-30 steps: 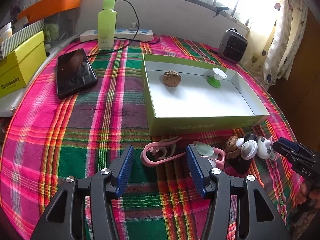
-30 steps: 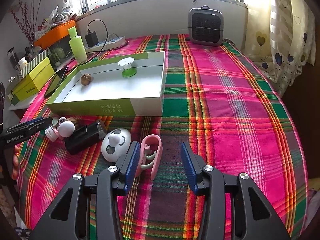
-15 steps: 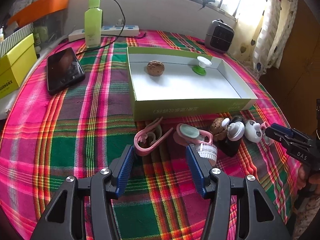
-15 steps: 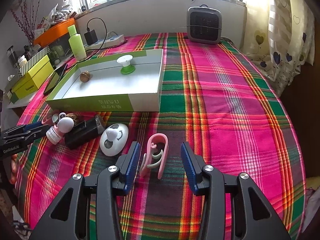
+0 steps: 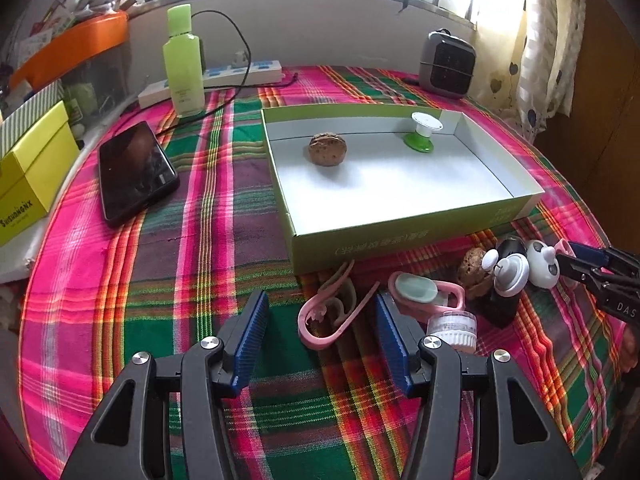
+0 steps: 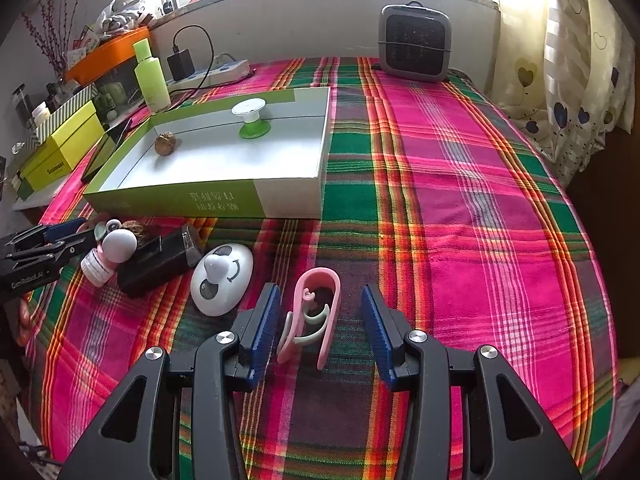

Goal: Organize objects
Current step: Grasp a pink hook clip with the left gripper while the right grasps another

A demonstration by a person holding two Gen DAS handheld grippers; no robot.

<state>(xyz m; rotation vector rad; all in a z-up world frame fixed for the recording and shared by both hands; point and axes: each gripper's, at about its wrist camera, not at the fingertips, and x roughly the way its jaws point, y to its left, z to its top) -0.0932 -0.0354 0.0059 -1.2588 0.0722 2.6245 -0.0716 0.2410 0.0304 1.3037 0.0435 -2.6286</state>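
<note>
A green and white open box point(image 5: 400, 236) point(image 6: 224, 200) holds a walnut point(image 5: 327, 149) point(image 6: 166, 143) and a green-white spool point(image 5: 423, 129) point(image 6: 251, 118). In front of it lie loose items: a pink clip point(image 5: 332, 314), a pink case with a green lid point(image 5: 420, 290), a white jar point(image 5: 454, 330), a second walnut point(image 5: 474, 270), a black block point(image 6: 156, 260) and a white panda toy point(image 6: 222, 278) point(image 5: 542, 268). My left gripper point(image 5: 320, 332) is open around the pink clip. My right gripper point(image 6: 318, 326) is open around another pink clip point(image 6: 312, 320).
A black phone point(image 5: 134, 170), a green bottle point(image 5: 183, 60), a power strip point(image 5: 216, 80) and yellow boxes point(image 5: 28, 180) stand at the left and back. A grey heater point(image 6: 414, 42) stands at the back. The plaid cloth point(image 6: 460, 200) covers the round table.
Both grippers have closed in on their pink clips, which now lie between the open fingers. The left view has shifted slightly.
</note>
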